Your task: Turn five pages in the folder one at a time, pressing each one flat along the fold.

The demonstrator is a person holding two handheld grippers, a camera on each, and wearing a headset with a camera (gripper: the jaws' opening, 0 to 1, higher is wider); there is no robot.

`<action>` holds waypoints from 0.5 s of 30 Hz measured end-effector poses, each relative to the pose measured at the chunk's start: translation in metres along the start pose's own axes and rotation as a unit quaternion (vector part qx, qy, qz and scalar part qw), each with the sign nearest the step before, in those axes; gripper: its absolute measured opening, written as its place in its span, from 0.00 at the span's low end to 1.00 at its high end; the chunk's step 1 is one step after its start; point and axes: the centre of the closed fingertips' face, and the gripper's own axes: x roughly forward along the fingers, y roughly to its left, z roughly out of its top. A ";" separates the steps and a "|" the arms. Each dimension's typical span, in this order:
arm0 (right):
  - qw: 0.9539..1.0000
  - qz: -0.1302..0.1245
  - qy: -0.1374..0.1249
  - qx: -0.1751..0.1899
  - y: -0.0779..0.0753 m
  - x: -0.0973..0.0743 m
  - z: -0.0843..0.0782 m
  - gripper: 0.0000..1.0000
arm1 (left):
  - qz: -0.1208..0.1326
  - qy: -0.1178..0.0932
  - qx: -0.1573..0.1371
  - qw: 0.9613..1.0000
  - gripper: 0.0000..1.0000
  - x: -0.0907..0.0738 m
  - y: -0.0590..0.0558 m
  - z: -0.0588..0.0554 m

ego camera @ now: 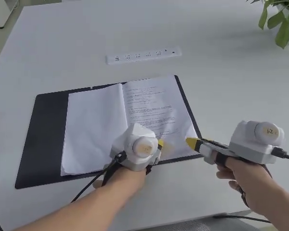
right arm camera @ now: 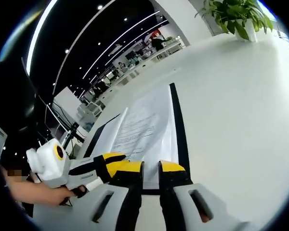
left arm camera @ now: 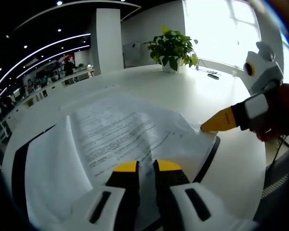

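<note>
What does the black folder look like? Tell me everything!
The folder lies open on the white table, its black cover framing white sheets: a blank left page and a printed right page. The left gripper sits over its near edge by the fold; the right gripper touches the right page's near corner with its yellow tip.

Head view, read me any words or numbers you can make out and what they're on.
"62": handwritten on the yellow sticker atop the right gripper, roughly legible.
Printed page in the folder: text too small to read.
Power strip: markings too small to read.
</note>
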 end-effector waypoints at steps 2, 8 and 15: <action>1.000 -0.001 -0.001 0.008 -0.002 -0.001 0.000 0.08 | 0.000 0.000 0.000 1.000 0.11 0.000 0.000 0.000; 1.000 0.002 0.000 0.027 -0.002 -0.003 0.000 0.00 | 0.000 0.001 0.002 1.000 0.11 0.000 0.001 0.001; 1.000 -0.001 0.001 0.031 0.000 -0.004 0.001 0.00 | 0.002 0.004 -0.001 1.000 0.11 0.000 0.001 0.001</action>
